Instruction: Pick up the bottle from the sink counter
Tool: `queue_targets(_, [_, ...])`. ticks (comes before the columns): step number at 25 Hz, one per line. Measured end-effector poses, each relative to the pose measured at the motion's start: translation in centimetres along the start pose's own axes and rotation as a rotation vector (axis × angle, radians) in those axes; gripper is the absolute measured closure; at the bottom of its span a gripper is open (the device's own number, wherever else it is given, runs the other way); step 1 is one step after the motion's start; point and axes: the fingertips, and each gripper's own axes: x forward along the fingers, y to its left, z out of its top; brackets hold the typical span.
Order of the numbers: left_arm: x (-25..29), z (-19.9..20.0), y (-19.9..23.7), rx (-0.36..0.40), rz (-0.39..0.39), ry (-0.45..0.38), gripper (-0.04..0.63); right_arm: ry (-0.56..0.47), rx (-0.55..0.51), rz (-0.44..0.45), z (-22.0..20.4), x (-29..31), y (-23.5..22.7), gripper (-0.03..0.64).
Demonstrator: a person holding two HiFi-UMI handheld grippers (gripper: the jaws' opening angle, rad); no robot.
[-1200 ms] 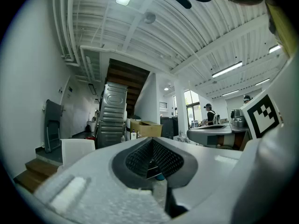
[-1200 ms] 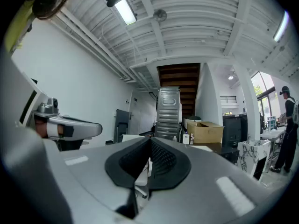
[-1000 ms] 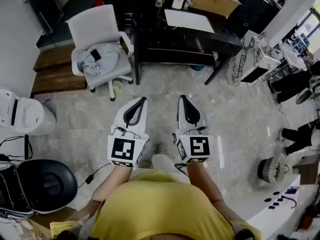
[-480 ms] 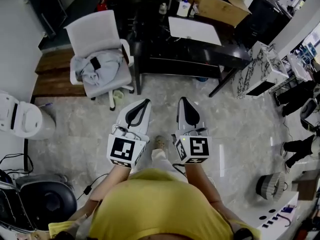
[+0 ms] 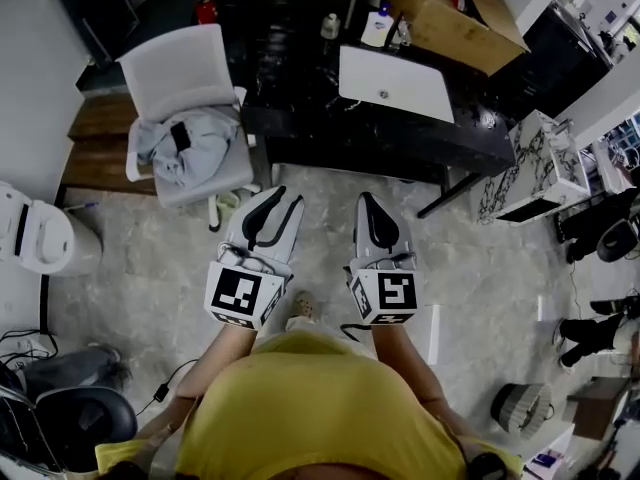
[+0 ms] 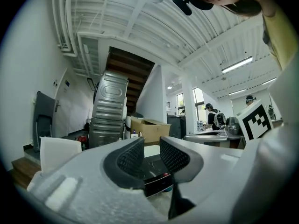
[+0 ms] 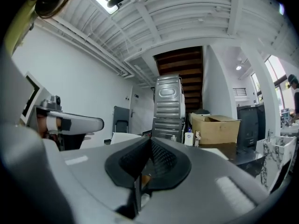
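A black counter [image 5: 300, 108] with a white sink [image 5: 397, 81] stands ahead of me in the head view. At its back edge are a small pale bottle [image 5: 329, 25] and a white bottle with a blue top [image 5: 378, 29]. The white bottle [image 7: 188, 138] also shows far off in the right gripper view. Both grippers are held level over the floor, short of the counter. My left gripper [image 5: 283, 198] has just been opening; its jaws stand slightly apart with nothing between them. My right gripper [image 5: 364, 200] is shut and empty.
A white office chair [image 5: 180, 78] with grey clothes on it stands left of the counter. A cardboard box [image 5: 455, 10] sits at the counter's back right. A marble-patterned cabinet [image 5: 528, 163] is at the right, wooden steps [image 5: 95, 143] at the left. A person [image 6: 213, 118] stands far off.
The person carrying the grippers has walked towards the counter, so the sink and bottles lie closer. The left jaws have parted from shut. The right jaws stay shut.
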Motion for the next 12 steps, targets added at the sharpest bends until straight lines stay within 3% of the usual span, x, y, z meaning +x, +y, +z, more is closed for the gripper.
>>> queue_targets(12, [7.1,-1.4,1.7,-0.009,0.019,0.045,0.456,0.025,0.031,0.027,-1.8,5.1,-5.2,0.615])
